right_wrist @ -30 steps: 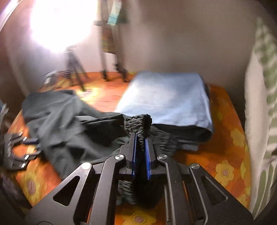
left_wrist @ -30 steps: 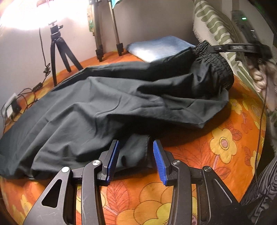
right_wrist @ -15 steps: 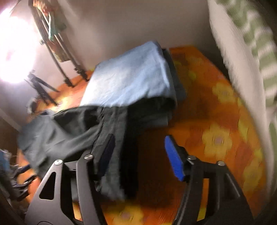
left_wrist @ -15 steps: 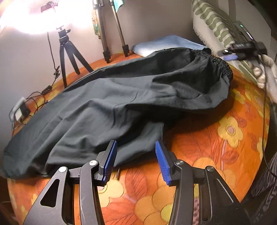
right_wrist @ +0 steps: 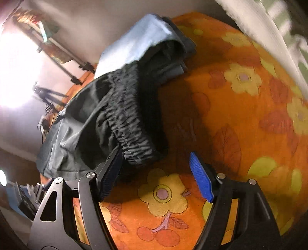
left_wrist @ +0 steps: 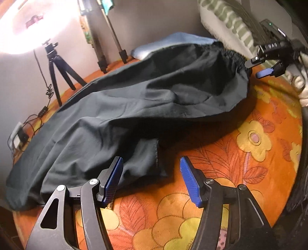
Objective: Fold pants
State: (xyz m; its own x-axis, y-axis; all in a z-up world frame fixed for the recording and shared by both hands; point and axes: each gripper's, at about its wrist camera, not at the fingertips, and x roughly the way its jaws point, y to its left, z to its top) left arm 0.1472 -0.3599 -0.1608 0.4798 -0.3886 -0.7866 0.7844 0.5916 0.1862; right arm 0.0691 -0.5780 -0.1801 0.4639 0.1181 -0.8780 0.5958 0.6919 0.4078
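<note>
A home bedroom turned recording spot: an orange flowered bedspread [left_wrist: 250,138] under the left claw [left_wrist: 150,178], a green-striped pillow [left_wrist: 227,17] far ahead to its right, folded blue clothes [right_wrist: 138,40] beyond the right claw [right_wrist: 156,173], and a small tripod [left_wrist: 57,65] with a bright lamp [left_wrist: 38,25] ahead-left by the wall.

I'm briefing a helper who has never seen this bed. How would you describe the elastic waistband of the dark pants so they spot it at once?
Start from the orange flowered bedspread and find the dark pants spread across it. Follow them toward the folded light blue cloth by the wall. The waistband is the tightly gathered, ribbed black strip at that end, unlike the smooth fabric around it.
</note>
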